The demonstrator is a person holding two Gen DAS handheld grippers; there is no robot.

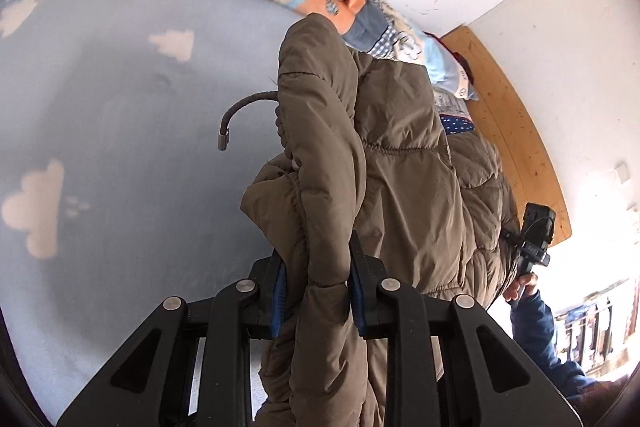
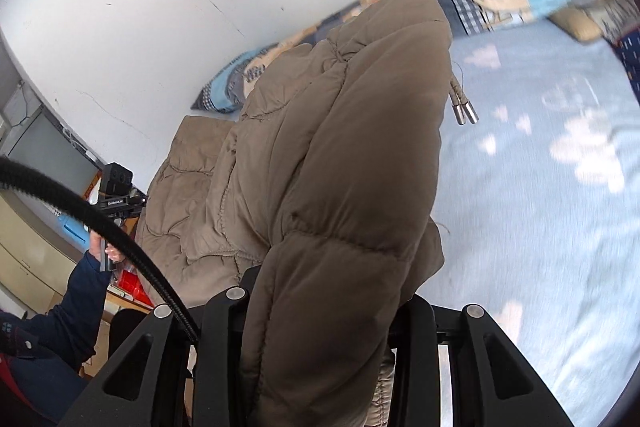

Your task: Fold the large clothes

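Puffy brown quilted jacket (image 1: 400, 155) hangs between your two grippers above the pale blue cloud-print bedsheet (image 1: 120, 131): left gripper (image 1: 318, 291) clamped on one bunched edge, right gripper (image 2: 320, 307) clamped on the other, its length stretched from hand to hand.

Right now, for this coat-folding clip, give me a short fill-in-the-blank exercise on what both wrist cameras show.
1. Both the left gripper and the right gripper are shut on the same padded ____.
2. The bedsheet under it is light blue with pale ____ shapes.
3. The cords hanging from the garment end in small ____ tips.
4. The person's sleeve is dark ____.

Missing words: jacket; cloud; metal; blue
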